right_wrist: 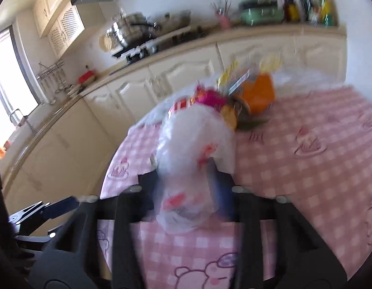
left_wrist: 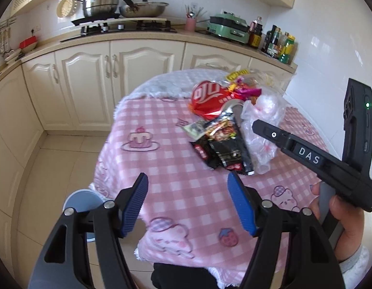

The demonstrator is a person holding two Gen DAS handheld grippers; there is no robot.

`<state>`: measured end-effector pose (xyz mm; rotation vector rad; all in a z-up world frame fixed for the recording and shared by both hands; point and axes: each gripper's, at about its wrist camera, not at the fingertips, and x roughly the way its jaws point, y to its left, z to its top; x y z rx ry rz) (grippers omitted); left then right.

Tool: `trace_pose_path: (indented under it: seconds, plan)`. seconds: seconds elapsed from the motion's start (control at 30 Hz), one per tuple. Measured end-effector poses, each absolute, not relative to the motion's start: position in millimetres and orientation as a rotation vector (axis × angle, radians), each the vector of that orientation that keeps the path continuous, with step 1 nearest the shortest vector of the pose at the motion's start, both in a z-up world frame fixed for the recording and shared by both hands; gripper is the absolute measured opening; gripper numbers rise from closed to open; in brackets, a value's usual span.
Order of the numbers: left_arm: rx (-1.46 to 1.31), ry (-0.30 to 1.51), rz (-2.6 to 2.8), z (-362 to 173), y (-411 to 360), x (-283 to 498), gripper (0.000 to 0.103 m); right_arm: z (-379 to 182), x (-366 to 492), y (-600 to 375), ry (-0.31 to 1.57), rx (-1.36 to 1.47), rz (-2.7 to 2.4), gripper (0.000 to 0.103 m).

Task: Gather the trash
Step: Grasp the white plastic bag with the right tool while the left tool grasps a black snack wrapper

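A heap of trash lies on the pink checked tablecloth [left_wrist: 162,168]: a red snack bag [left_wrist: 207,98], black snack wrappers [left_wrist: 224,144], bright candy wrappers [left_wrist: 243,91] and a clear plastic bag [left_wrist: 265,120]. My left gripper [left_wrist: 188,178] hangs open over bare cloth just short of the black wrappers, with nothing between its blue pads [left_wrist: 137,200]. In the blurred right wrist view my right gripper [right_wrist: 183,175] is shut on the plastic bag [right_wrist: 198,132], which bulges out above and below the jaws. A hand [left_wrist: 342,214] holds that tool at the right.
Cream cupboards [left_wrist: 89,79] and a counter with pots [left_wrist: 104,0], a green cooker [left_wrist: 229,27] and bottles [left_wrist: 280,43] run behind the table. A round blue-grey object [left_wrist: 81,200] stands on the tiled floor by the table's left edge. An orange wrapper [right_wrist: 258,94] lies behind the bag.
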<state>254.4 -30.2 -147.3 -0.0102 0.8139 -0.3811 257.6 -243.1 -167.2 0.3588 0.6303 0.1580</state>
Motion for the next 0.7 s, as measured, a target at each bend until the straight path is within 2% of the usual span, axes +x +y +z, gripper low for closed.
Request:
trace_pose_path:
  seconds: [0.13,0.57,0.67,0.7]
  plan:
    - [0.008,0.832,-0.415,-152,-52,264,0.067,-164,241,-264,0.581,0.342,0.082,0.025]
    - [0.08,0.93,-0.396,-164,-126,314,0.067,-166,232,-285,0.543,0.278,0.008,0.025]
    - [0.118,0.969,-0.352,-170,-134,326,0.06,-164,235,-285,0.546,0.271,0.015,0.025]
    - [0.127,0.976,-0.344,-172,-135,328,0.051,-163,236,-285,0.546,0.269,0.016,0.025]
